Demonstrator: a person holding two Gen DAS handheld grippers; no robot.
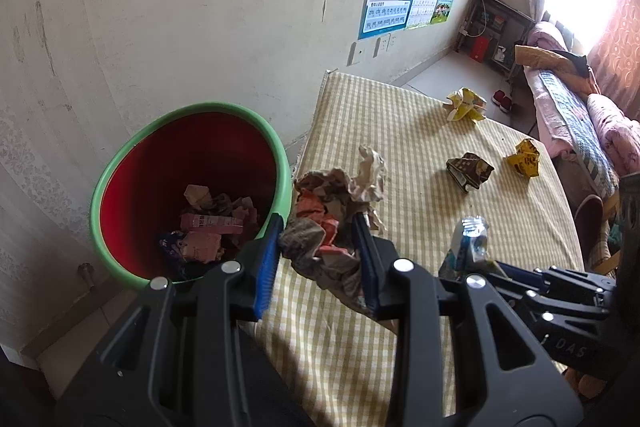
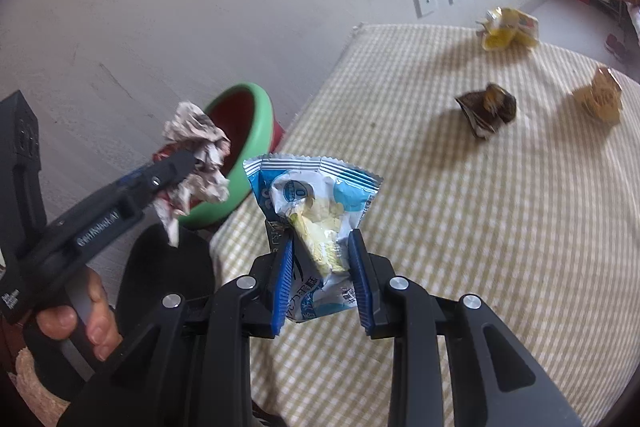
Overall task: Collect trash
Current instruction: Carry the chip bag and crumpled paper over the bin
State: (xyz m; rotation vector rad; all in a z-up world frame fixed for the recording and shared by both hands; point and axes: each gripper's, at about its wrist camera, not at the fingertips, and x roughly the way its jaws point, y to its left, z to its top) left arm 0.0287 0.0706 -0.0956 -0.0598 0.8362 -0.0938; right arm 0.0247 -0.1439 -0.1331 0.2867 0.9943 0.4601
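Covering table [image 1: 420, 155] – checked yellow cloth; red bin [image 1: 192, 131] against papered wall [image 1: 160, 7].

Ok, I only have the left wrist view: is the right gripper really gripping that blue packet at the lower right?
Observer: Yes, the right gripper has both pads pressed on the blue-and-white wrapper.
Operator: Anything inside it?
Observer: A pale yellow patch shows mid-wrapper; contents or print, I cannot tell.
Operator: Who holds the left gripper?
Observer: A bare hand wraps its handle, below the crumpled paper it clamps.
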